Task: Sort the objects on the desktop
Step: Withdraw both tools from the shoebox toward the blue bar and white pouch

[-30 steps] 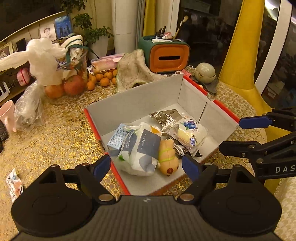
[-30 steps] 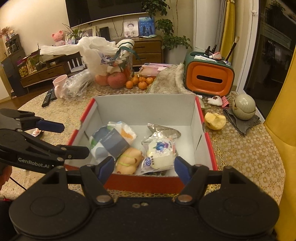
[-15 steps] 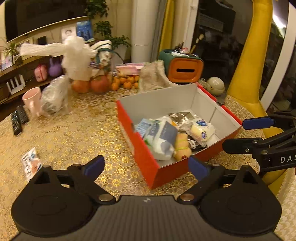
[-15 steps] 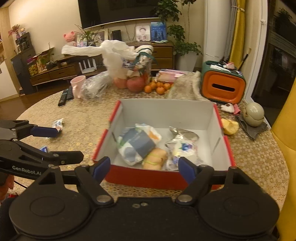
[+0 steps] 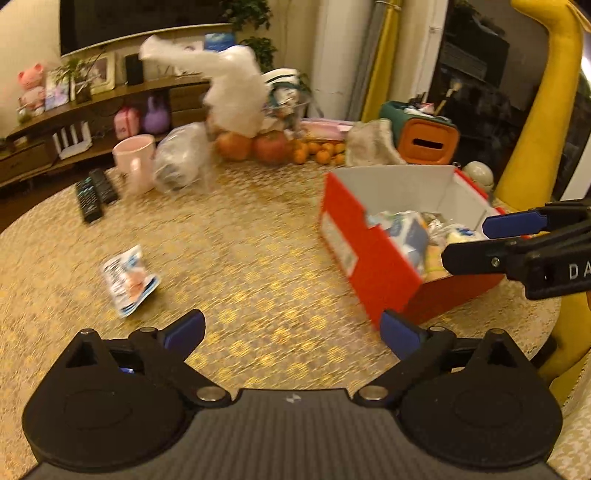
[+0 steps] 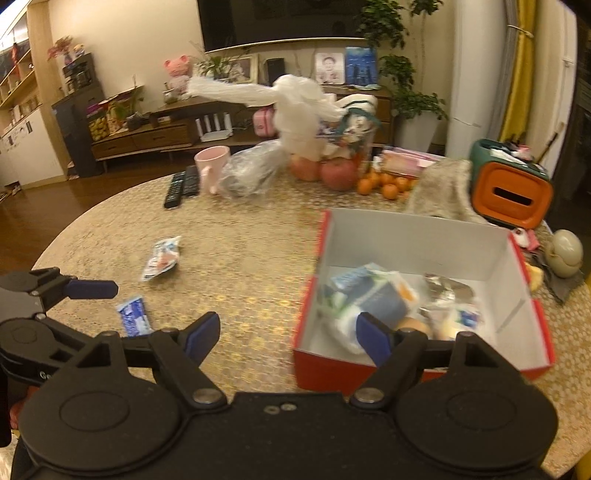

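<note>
Left gripper (image 5: pixel 291 330): jaws spread wide, nothing between blue pads (image 5: pixel 184 329), pointing 12 o'clock. Right gripper (image 6: pixel 288 334): jaws equally wide, empty (its arm shows at 3 o'clock in left view). Each gripper visible to other.

Home living room: wall television (image 6: pixel 280 18), wooden sideboard (image 6: pixel 155 136) with framed photos (image 6: pixel 328 68), potted plant (image 6: pixel 410 99) beyond the desk (image 6: pixel 240 236).

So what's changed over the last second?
Both grippers swung left, away from the box: the left gripper now faces bare tabletop near a packet, and the right gripper has the box at its right. Both stayed open and empty. The box contents look unchanged.
</note>
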Demonstrator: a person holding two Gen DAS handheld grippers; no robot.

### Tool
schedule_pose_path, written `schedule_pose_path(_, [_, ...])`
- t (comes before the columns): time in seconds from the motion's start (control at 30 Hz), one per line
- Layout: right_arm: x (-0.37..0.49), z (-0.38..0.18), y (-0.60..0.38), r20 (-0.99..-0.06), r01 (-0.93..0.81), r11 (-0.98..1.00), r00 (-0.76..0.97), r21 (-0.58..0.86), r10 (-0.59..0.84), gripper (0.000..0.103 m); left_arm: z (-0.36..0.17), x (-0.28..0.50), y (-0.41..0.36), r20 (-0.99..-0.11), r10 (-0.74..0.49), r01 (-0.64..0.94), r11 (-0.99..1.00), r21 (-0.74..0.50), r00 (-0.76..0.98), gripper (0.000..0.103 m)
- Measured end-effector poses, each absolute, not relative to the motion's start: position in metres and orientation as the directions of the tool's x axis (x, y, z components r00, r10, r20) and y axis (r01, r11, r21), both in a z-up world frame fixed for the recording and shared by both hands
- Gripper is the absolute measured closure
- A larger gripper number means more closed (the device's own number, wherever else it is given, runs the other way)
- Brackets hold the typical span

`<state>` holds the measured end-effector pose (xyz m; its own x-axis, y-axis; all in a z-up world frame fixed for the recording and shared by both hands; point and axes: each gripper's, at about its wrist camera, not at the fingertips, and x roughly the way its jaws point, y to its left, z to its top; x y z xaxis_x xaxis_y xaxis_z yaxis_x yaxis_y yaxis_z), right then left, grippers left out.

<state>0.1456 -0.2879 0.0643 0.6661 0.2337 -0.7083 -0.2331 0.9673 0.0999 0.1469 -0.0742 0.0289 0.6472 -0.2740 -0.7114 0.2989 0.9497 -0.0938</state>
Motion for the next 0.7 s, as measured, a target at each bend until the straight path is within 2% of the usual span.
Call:
schedule_pose_path(0.33, [0.177,0.049,-0.218,-0.727,-0.301,0.947,0.626,0.109,0.282,0.022,0.005,0.148,-0.01,-0.726,-0.208,0.185,0.976,-0.112,0.655,0.002])
schedule_pose_path(0.7, [0.227,0.027,-0.147,-0.751,-0.38,0.917,0.57,0.119,0.334,0.022,-0.028,0.164,0.024,-0.764,-0.148,0.062,0.988,-0.141,0.627,0.002])
